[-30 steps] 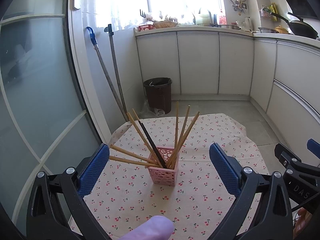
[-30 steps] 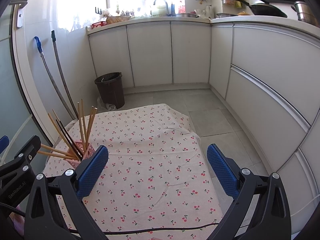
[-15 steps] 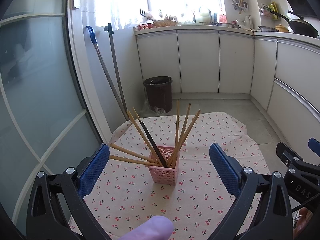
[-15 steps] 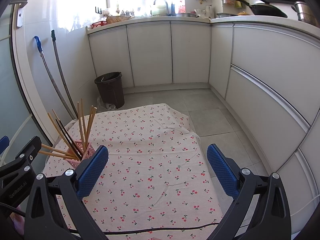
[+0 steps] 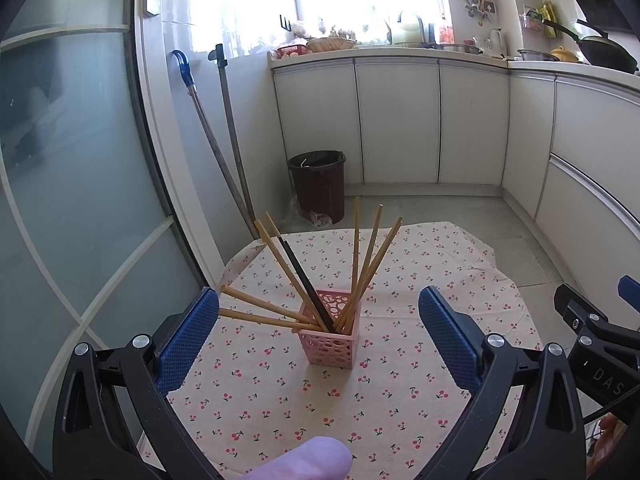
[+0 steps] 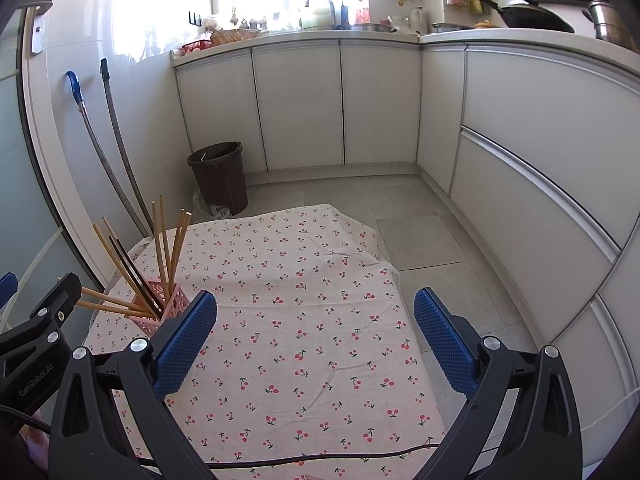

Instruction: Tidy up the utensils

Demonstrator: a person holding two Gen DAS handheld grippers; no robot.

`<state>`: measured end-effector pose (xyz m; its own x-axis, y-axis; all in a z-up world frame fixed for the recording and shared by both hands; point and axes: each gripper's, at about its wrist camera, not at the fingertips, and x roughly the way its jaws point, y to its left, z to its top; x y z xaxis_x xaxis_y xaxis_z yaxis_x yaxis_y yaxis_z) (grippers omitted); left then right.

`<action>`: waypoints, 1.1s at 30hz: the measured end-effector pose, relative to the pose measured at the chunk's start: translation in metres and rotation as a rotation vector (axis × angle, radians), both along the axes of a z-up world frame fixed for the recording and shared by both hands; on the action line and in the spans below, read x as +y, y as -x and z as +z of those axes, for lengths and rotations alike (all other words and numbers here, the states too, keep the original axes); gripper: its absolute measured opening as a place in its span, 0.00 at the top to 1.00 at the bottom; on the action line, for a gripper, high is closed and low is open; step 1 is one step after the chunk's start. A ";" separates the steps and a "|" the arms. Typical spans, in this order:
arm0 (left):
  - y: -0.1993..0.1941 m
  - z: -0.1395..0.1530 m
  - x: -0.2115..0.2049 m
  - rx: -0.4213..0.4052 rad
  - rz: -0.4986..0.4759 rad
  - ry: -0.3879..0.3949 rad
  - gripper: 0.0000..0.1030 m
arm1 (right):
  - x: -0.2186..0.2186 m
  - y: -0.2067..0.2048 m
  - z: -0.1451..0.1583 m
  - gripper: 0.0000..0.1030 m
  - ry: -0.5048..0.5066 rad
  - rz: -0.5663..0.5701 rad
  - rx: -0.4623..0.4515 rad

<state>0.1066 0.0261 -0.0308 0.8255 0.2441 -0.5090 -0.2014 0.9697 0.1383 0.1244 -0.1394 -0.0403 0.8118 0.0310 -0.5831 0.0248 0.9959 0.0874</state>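
Observation:
A pink perforated holder (image 5: 329, 340) stands upright on the cherry-print cloth (image 5: 420, 280). Several wooden chopsticks (image 5: 360, 264) and a dark one (image 5: 308, 286) fan out of it. My left gripper (image 5: 319, 324) is open, its blue pads wide on either side of the holder and nearer the camera, nothing between them. In the right wrist view the holder (image 6: 160, 304) sits at the far left, partly behind the left gripper's black frame. My right gripper (image 6: 316, 328) is open over bare cloth (image 6: 304, 280), to the right of the holder.
A dark bin (image 5: 319, 184) stands past the cloth's far edge. Two mop handles (image 5: 224, 140) lean on the wall at left. White cabinets (image 6: 520, 152) run along the back and right. A black cable (image 6: 312, 458) crosses the near cloth. A fingertip (image 5: 308, 460) shows at bottom.
The left wrist view has drawn back slightly, so the holder sits a little farther off. The right view is almost unchanged. Both grippers stay open.

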 end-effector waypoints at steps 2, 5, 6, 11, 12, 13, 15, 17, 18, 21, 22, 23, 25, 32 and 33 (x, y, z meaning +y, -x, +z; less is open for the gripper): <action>-0.001 0.000 0.001 0.001 0.001 0.000 0.07 | 0.000 -0.001 0.000 0.07 0.001 0.002 0.002; -0.001 -0.001 0.002 0.001 0.004 0.001 0.07 | 0.001 -0.001 0.000 0.07 0.003 0.003 0.005; -0.001 -0.001 0.002 0.002 0.005 0.001 0.07 | 0.001 -0.001 0.000 0.07 0.002 0.003 0.005; -0.001 -0.001 0.004 0.006 0.004 0.005 0.07 | 0.001 -0.001 -0.001 0.07 0.002 0.004 0.009; -0.001 -0.002 0.005 0.005 0.003 0.008 0.07 | 0.001 -0.001 -0.001 0.07 0.003 0.004 0.012; 0.000 0.000 0.004 0.004 0.004 0.008 0.07 | 0.002 -0.003 -0.002 0.07 0.005 0.005 0.014; 0.000 0.000 0.004 0.001 0.008 0.000 0.07 | 0.002 -0.003 -0.003 0.07 0.004 0.005 0.019; 0.000 0.000 0.003 0.000 -0.003 0.006 0.07 | 0.002 -0.003 -0.003 0.07 0.004 0.005 0.019; 0.000 0.000 0.003 0.000 -0.008 0.010 0.07 | 0.002 -0.003 -0.003 0.07 0.005 0.005 0.019; 0.000 0.000 0.000 -0.009 -0.009 -0.006 0.09 | 0.003 -0.003 -0.003 0.07 0.005 0.005 0.019; 0.001 0.000 -0.001 -0.012 -0.010 -0.011 0.10 | 0.003 -0.003 -0.004 0.07 0.006 0.005 0.020; 0.001 0.000 -0.002 -0.013 -0.013 -0.014 0.11 | 0.003 -0.004 -0.003 0.07 0.006 0.005 0.021; 0.002 0.000 -0.004 -0.023 -0.013 -0.024 0.14 | 0.003 -0.004 -0.004 0.07 0.006 0.004 0.024; -0.003 -0.003 -0.006 0.014 -0.011 -0.034 0.11 | 0.001 -0.005 -0.004 0.07 0.003 -0.002 0.026; -0.003 -0.003 -0.005 0.013 -0.002 -0.029 0.07 | 0.001 -0.006 -0.004 0.07 0.002 -0.003 0.027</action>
<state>0.1095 0.0210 -0.0337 0.8193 0.2571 -0.5124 -0.1971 0.9657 0.1693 0.1301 -0.1386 -0.0445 0.7960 0.0274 -0.6046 0.0299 0.9960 0.0845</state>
